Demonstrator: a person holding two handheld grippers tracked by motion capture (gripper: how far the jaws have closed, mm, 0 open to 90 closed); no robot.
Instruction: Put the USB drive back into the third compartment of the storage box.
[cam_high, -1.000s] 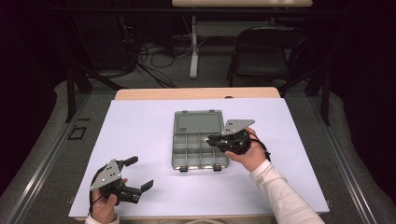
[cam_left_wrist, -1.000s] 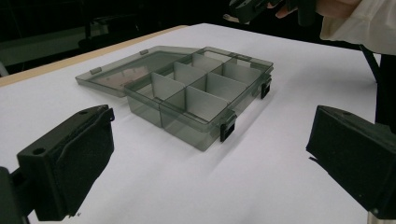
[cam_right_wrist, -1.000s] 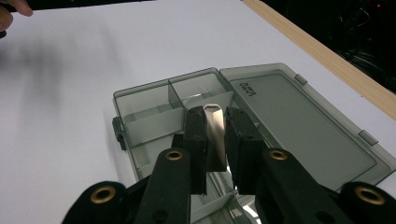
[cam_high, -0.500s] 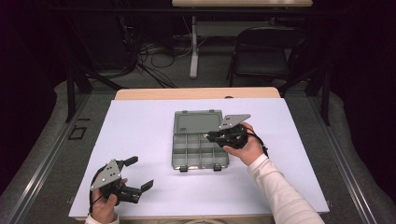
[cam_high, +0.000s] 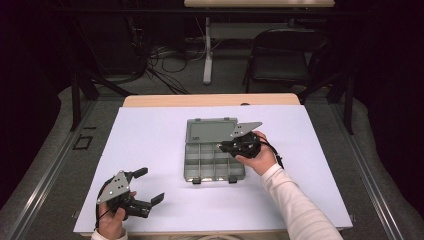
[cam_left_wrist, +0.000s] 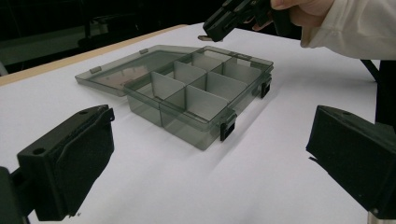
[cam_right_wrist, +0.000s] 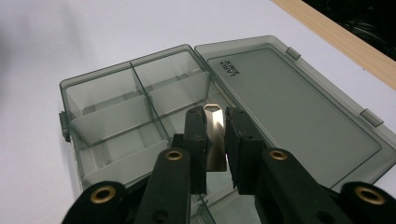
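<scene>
A grey see-through compartment box (cam_high: 214, 162) lies open mid-table, its lid (cam_high: 210, 131) flat behind it. Several dividers stand inside the box (cam_left_wrist: 201, 93). My right gripper (cam_high: 225, 146) hovers over the box's far right part, near the hinge. In the right gripper view it (cam_right_wrist: 215, 116) is shut on a thin, shiny divider piece (cam_right_wrist: 215, 149), held upright above the compartments (cam_right_wrist: 121, 121). My left gripper (cam_high: 150, 185) rests near the table's front left, open and holding nothing. Its own view looks between its jaws (cam_left_wrist: 210, 158) at the box and the right gripper (cam_left_wrist: 219, 25).
White paper (cam_high: 150, 140) covers the tabletop, with a wooden edge (cam_high: 210, 100) at the back. A dark chair (cam_high: 285, 55) and cables (cam_high: 160, 60) lie beyond the table. Free surface lies on both sides of the box.
My right gripper has edged slightly farther back over the box with the divider in it. My left gripper has stayed put.
</scene>
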